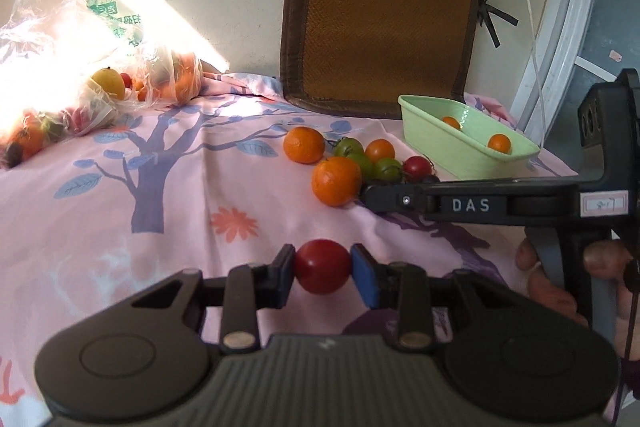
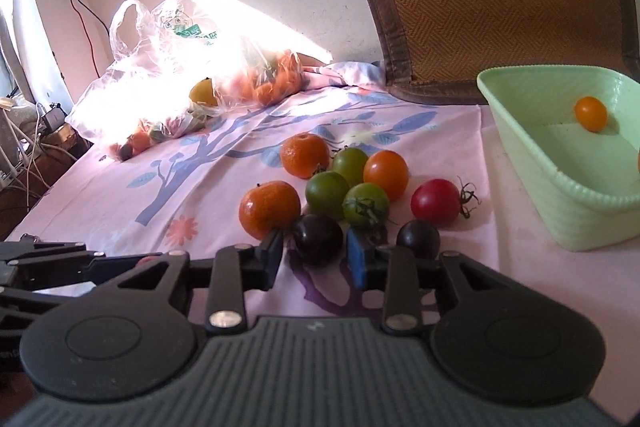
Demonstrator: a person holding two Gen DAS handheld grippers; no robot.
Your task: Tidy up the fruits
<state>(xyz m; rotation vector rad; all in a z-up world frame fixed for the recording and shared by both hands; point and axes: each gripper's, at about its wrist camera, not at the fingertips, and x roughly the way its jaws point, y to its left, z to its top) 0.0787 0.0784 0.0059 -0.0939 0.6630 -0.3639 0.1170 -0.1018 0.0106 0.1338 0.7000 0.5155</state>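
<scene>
Left jaws (image 1: 322, 273): my blue pads pinch a red tomato (image 1: 322, 267) on both sides, just above the cloth (image 1: 100, 227).
Right jaws (image 2: 315, 253): closed on a dark tomato (image 2: 317, 238), one pad touching each side; it sits on the cloth.
Right hand (image 1: 560, 279): seen from my left camera, fingers wrapped round the handle at the right edge.
Second dark tomato (image 2: 418, 238): just right of my right jaws, on the cloth.
Nearer orange (image 2: 269, 209): just beyond my right jaws' left pad, beside the dark tomato.
Green tomatoes (image 2: 327, 194): three in a cluster behind the dark one, touching each other.
Loose red tomato (image 2: 435, 202): right of the cluster, stem pointing toward the tub.
Orange tomato (image 2: 386, 174): behind the green ones, touching them.
Farther orange (image 2: 305, 155): at the back left of the pile.
Tub (image 2: 560, 195): pale green, right of the pile, with a small orange fruit (image 2: 590, 113) inside; my left camera shows two in it.
Bag (image 2: 168, 67): clear plastic, far left by the wall, in glaring sun, holding more fruit.
Mat (image 1: 380, 19): woven, brown-edged, leaning on the wall behind the tub.
</scene>
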